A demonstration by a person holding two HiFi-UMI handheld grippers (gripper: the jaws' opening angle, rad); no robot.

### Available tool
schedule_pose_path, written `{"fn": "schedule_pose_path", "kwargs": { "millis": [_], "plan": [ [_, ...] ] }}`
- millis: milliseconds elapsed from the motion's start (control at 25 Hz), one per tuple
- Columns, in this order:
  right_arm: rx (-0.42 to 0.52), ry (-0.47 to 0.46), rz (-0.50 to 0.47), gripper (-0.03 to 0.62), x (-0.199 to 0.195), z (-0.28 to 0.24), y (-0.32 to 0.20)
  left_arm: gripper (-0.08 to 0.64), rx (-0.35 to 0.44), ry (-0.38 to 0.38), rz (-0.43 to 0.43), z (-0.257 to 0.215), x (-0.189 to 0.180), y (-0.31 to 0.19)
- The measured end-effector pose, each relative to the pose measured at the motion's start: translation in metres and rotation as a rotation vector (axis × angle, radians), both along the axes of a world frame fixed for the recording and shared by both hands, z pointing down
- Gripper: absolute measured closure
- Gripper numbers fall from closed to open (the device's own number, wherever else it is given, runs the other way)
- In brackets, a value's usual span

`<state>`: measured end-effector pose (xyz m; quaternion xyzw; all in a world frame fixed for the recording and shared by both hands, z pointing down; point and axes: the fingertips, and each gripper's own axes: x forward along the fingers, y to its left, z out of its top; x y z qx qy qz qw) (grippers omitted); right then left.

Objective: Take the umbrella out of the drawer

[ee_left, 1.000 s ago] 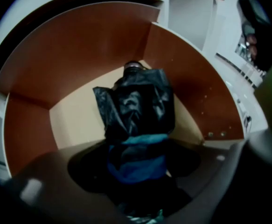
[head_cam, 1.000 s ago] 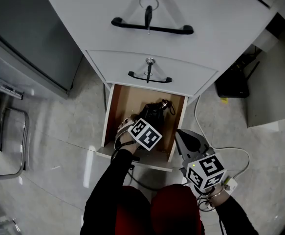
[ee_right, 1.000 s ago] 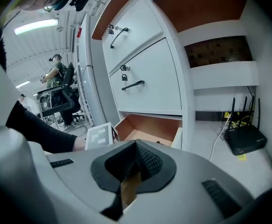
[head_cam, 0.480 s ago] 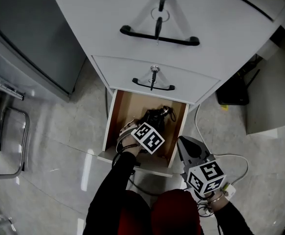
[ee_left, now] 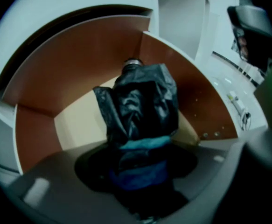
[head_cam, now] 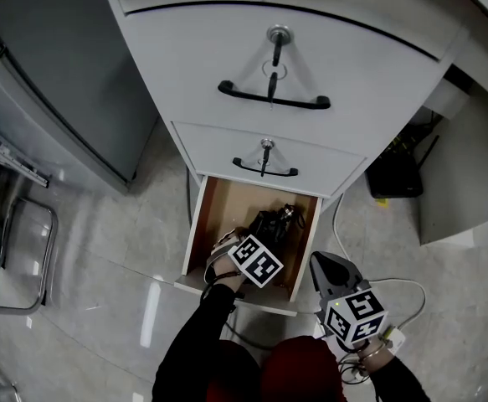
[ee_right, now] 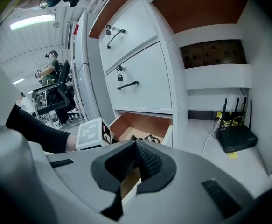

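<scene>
Umbrella (ee_left: 138, 104) here is a small folded black one. Its near end sits right in the left gripper (ee_left: 139, 148), whose jaws look clamped onto the bunched fabric. The right gripper (ee_right: 136, 146) hangs outside the drawer's front right corner, jaws pressed together with nothing in them.

My guess is it's light, but the cloth looks loose, glossy and squashy. A pinch on fabric alone could slide, or just drag folds out. Better to squeeze through to the stiff shaft underneath, somewhere around the middle. I can't tell which end is the handle.

From the left jaws the body runs straight away toward the back of the drawer (ee_left: 75, 64). It lies on the pale bottom, a bit right of centre, close to the right wall. Its far end shows a roundish grey tip (ee_left: 133, 62) near the back wall.

Past that, the cabinet has two shut drawers (head_cam: 269, 153) above, each with a black handle and a key in its lock.
</scene>
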<state>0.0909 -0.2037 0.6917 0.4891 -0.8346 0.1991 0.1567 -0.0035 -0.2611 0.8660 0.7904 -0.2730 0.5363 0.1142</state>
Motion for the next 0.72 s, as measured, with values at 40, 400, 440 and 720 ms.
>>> {"fn": "schedule_pose_path", "kwargs": {
  "millis": [40,400,440,720],
  "plan": [
    [0.001,0.000,0.005,0.595,0.001,-0.001,0.001,0.278,0.011,0.012,0.000,-0.005,0.001,0.000],
    [0.029,-0.002,0.027,0.595,0.008,-0.019,0.003,0.278,0.115,0.067,0.044,-0.058,0.003,0.012],
    [0.034,-0.002,0.028,0.594,0.008,-0.022,0.003,0.278,0.122,0.077,0.043,-0.064,0.003,0.014],
    [0.054,-0.006,0.030,0.594,0.007,-0.038,0.002,0.278,0.204,0.135,0.051,-0.113,0.000,0.018]
  ]
}}
